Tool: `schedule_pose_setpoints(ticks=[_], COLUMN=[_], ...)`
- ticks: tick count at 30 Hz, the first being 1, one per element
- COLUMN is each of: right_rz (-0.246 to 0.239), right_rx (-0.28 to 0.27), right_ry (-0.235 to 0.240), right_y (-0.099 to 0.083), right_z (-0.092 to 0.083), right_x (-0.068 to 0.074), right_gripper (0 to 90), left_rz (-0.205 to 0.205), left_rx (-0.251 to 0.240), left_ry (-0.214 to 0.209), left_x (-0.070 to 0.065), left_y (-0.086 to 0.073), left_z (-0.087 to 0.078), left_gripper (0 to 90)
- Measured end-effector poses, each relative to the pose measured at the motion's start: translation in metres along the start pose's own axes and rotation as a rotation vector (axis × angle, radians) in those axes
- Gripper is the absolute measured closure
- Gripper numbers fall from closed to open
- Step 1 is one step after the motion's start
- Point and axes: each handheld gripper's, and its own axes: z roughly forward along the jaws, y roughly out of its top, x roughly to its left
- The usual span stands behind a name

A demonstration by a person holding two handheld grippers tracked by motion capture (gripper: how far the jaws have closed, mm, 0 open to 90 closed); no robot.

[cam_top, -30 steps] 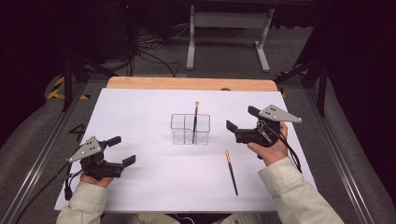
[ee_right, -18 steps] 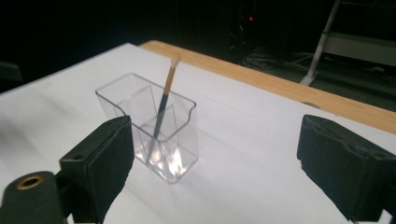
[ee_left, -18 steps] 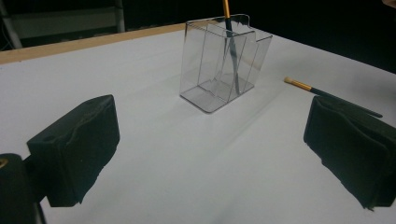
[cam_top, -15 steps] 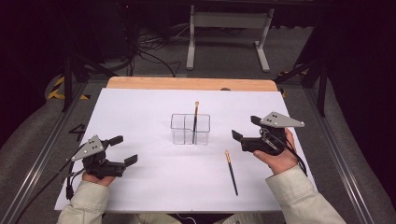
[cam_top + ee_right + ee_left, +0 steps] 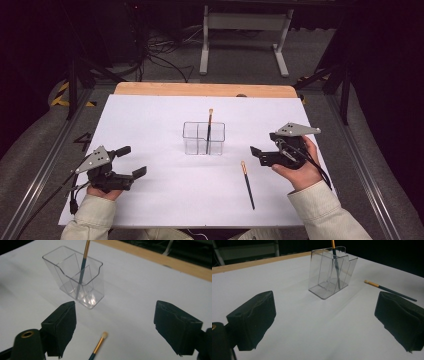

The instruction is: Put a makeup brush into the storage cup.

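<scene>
The right gripper [image 5: 257, 154] has come back from beside the holder [image 5: 203, 138] toward the person's side of the desk [image 5: 150, 120] and now hangs low over the white sheet, just right of the loose brush [image 5: 247, 184] lying there. Its jaws have just been closing a little from their widest, yet they are open, with nothing between the fingers [image 5: 60, 325]; in the right gripper view the brush's pale tip [image 5: 104, 334] and gold ferrule sit on the sheet in the gap ahead of them, untouched. That reads as a line-up for a pick: one brush [image 5: 209, 131] already stands upright in the clear holder, leaning on its middle divider, and the second lies flat on the desk, near the holder and on the person's side of it, tip toward the holder and dark handle toward the person. The left gripper [image 5: 131, 161] rests at the near left of the desk, well apart from both brushes, its jaws spread wide and empty, much as a second ago; the left gripper view looks across the sheet at the holder [image 5: 329, 272] and the lying brush [image 5: 387, 290] beyond it. My judgement is that the job stands half done: the right hand needs to drop, straddle the thin handle and close firmly, since so slim a shaft on a flat sheet could roll or slip out of a loose pinch
</scene>
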Motion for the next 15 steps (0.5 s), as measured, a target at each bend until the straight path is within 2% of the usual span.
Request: schedule_pose_setpoints(ticks=[5,6,10,12,15], right_rz=[0.031,0.025,0.015,0.023,0.033], right_rx=[0.096,0.120,0.159,0.201,0.239], right_ry=[0.015,0.018,0.021,0.043,0.045], right_y=[-0.001,-0.001,-0.003,-0.004,-0.006], right_z=[0.007,0.009,0.013,0.017,0.021], right_x=[0.000,-0.001,-0.001,-0.001,-0.001], right_gripper=[16.9,16.9,16.9,17.0,22.0], left_rz=[-0.001,0.004,-0.005,-0.004,0.000], left_rx=[0.004,0.005,0.004,0.003,0.005], left_ry=[0.005,0.007,0.009,0.012,0.019], left_x=[0.000,0.000,0.000,0.000,0.000], left_y=[-0.001,-0.001,-0.001,-0.002,-0.002], left_z=[-0.001,-0.001,-0.003,-0.004,-0.006], left_gripper=[4.2,4.2,4.2,4.2,4.2])
